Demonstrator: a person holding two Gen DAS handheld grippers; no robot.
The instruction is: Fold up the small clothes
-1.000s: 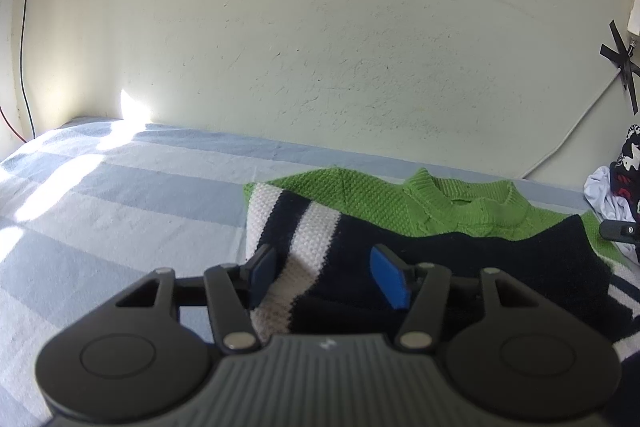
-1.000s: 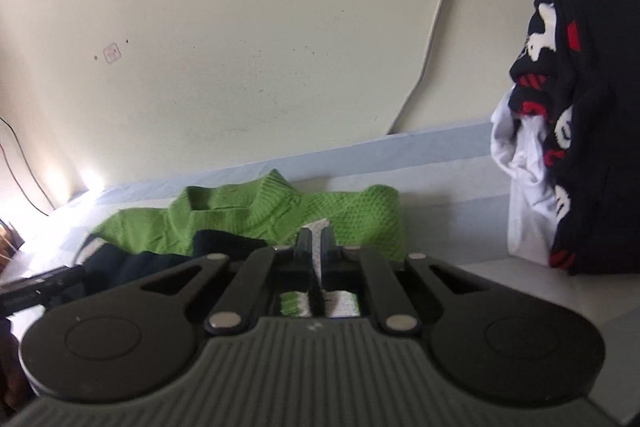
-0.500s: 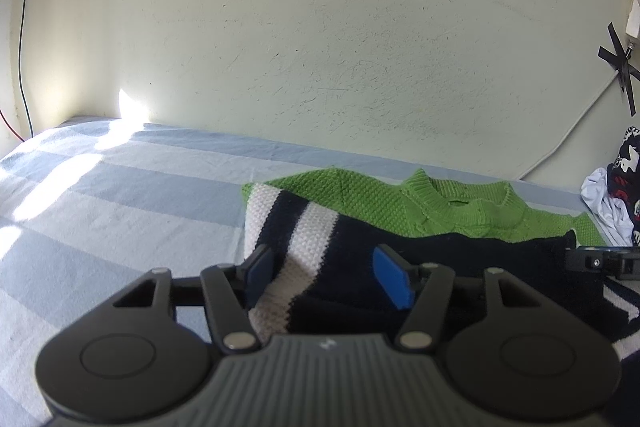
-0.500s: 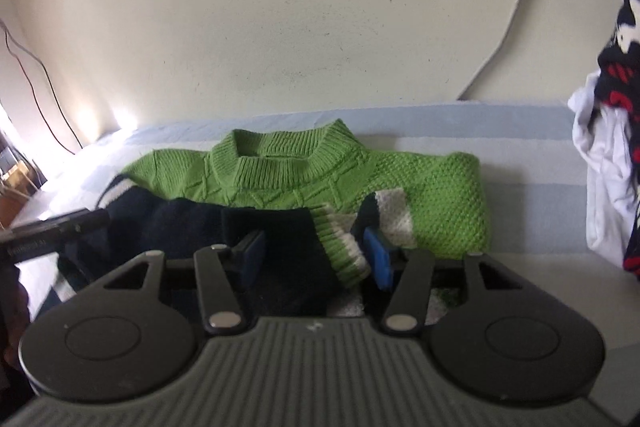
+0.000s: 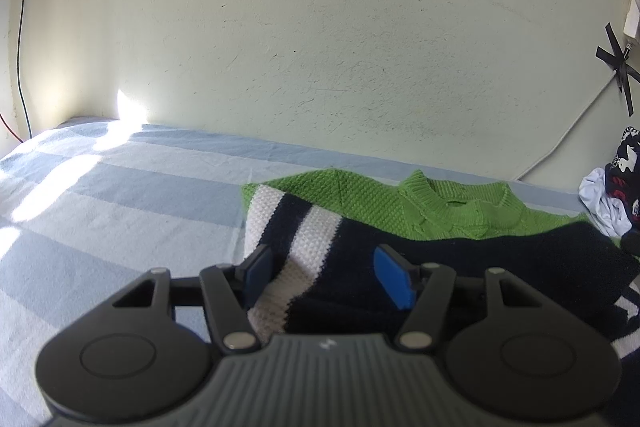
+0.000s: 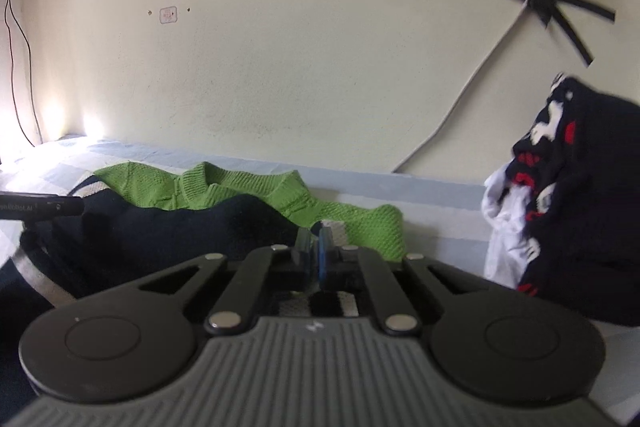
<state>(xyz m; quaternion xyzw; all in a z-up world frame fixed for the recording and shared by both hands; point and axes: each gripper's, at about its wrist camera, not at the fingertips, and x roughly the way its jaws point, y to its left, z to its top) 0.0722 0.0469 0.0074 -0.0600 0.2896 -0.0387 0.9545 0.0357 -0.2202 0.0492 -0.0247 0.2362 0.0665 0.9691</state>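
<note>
Pale green paint covers the wall (image 5: 320, 47) that fills the top half of both my views. Below it I see the bed sheet (image 5: 100, 195) with blue and white stripes, spread across the left and middle of the left view, with sun on its left side.

On the sheet lies the sweater (image 5: 460, 211), a small knitted one, green at the top and navy blue lower down, with white stripes on the sleeve. It sits in the middle and right of the left view. In the right view the sweater (image 6: 248, 195) lies in the middle left, with its green sleeve reaching toward the middle.

At the right edge of the right view I see a pile of clothes (image 6: 568, 195), black with red and white bits, and something white under it. The same pile of clothes (image 5: 616, 195) peeks in at the right edge of the left view.

My left gripper (image 5: 324, 277) sits low in the middle of its view. Its blue fingers are wide apart, and the striped sleeve lies between them.

My right gripper (image 6: 314, 259) is low in the middle of its view. Its fingers are pressed together, but I cannot tell if they pinch the sweater cloth just there.

Black tape (image 6: 544, 1) makes a star shape on the wall at the upper right, holding a white cable (image 6: 460, 99).
</note>
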